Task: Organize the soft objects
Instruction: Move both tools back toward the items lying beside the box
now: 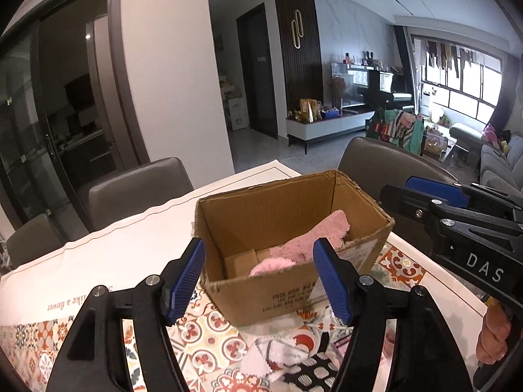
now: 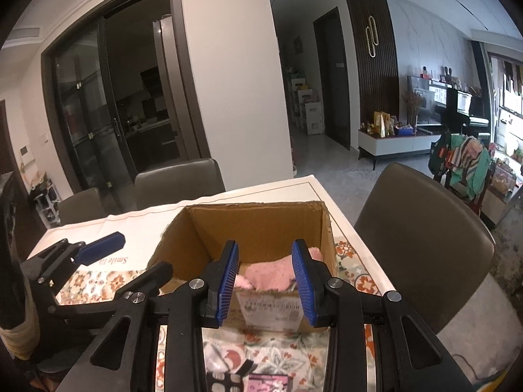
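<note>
An open cardboard box (image 1: 261, 297) stands on the patterned tablecloth. A fluffy pink cloth (image 1: 327, 232) lies inside it, draped toward the right wall. My left gripper (image 1: 260, 251) hovers before the box's near wall, open, with nothing between its blue pads. The right gripper (image 1: 457, 215) reaches in from the right beside the box. In the right wrist view the right gripper (image 2: 265, 248) hangs over the near rim of the box (image 2: 261, 225), its jaws a narrow way apart and empty, the pink cloth (image 2: 268, 272) lying beyond them. The left gripper (image 2: 98, 248) shows at the left.
A white pinked-edge fabric swatch (image 1: 274, 356) and a black patterned cloth (image 1: 313, 372) lie on the tablecloth (image 1: 209, 330) just below my left gripper. Grey chairs (image 2: 425, 245) stand around the table. A person's hand (image 1: 493, 333) holds the right gripper's handle.
</note>
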Motion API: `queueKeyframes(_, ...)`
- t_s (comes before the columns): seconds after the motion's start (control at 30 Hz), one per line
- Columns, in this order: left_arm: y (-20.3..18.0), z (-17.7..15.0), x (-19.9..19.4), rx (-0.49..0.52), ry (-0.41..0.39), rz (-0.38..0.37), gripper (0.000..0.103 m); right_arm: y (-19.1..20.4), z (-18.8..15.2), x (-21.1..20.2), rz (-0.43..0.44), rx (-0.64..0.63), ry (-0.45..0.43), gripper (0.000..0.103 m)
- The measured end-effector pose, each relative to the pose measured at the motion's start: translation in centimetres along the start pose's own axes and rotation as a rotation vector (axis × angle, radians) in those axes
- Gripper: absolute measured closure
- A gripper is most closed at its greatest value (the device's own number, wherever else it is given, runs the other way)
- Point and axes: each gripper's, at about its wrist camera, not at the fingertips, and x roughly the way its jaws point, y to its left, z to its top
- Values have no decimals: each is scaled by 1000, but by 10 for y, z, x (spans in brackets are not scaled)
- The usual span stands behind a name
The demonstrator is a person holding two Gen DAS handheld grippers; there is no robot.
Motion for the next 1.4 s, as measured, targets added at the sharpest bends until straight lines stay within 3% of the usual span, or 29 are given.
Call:
queueKeyframes(0.1,-1,-6,-12,-2,-10,1,35,0,-2,-9,1,8,-9,57)
queueKeyframes(0.43,-11,-31,-45,-3,-26,39,30,-3,-20,-33,-8,26,-24,57)
queueKeyframes(0.53,-14,-37,-51,-8,-25,50,30,-5,-26,-37,-12,34,-21,52)
queueKeyframes(1.4,-15,-115,-77,-75,16,40,25,-8,-94,-66,-88,101,-10,52)
